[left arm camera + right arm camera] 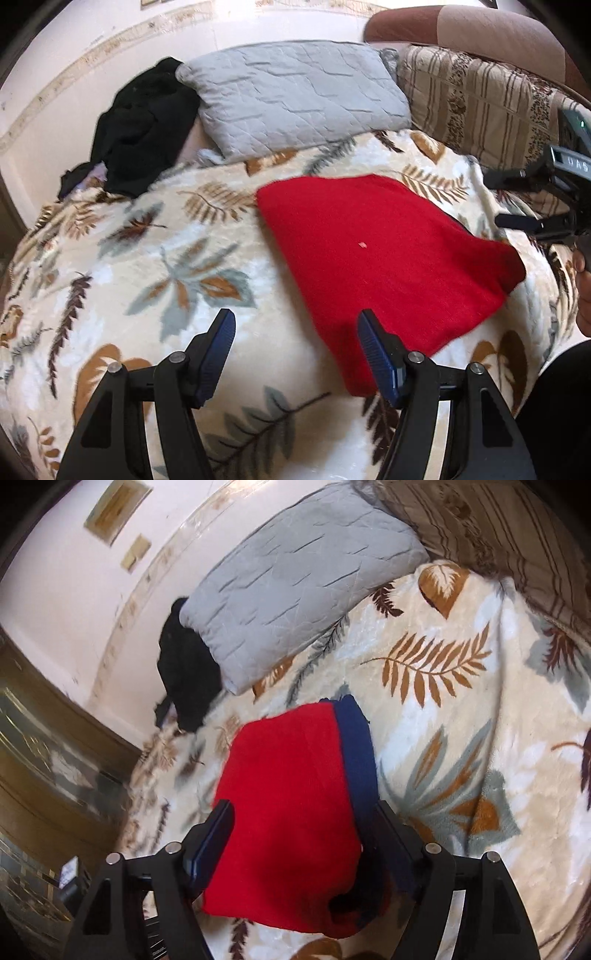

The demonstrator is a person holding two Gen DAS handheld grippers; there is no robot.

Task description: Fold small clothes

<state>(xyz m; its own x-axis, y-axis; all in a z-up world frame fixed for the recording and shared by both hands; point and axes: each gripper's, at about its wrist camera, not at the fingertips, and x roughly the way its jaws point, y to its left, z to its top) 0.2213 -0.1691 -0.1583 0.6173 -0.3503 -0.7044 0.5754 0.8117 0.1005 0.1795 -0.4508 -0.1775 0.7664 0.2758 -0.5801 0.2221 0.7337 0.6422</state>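
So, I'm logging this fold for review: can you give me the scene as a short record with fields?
surface: leaf-print blanket
garment: red cloth, folded flat, blue edge showing
left gripper: open, empty, at the cloth's near corner
right gripper: open, cloth between its fingers
behind: grey pillow, black clothes

One red garment (pixel 380 258), one black clothes heap (pixel 144 129), two pillows — grey (pixel 295 99), striped (pixel 480 107) — one leaf-print blanket (pixel 166 258).
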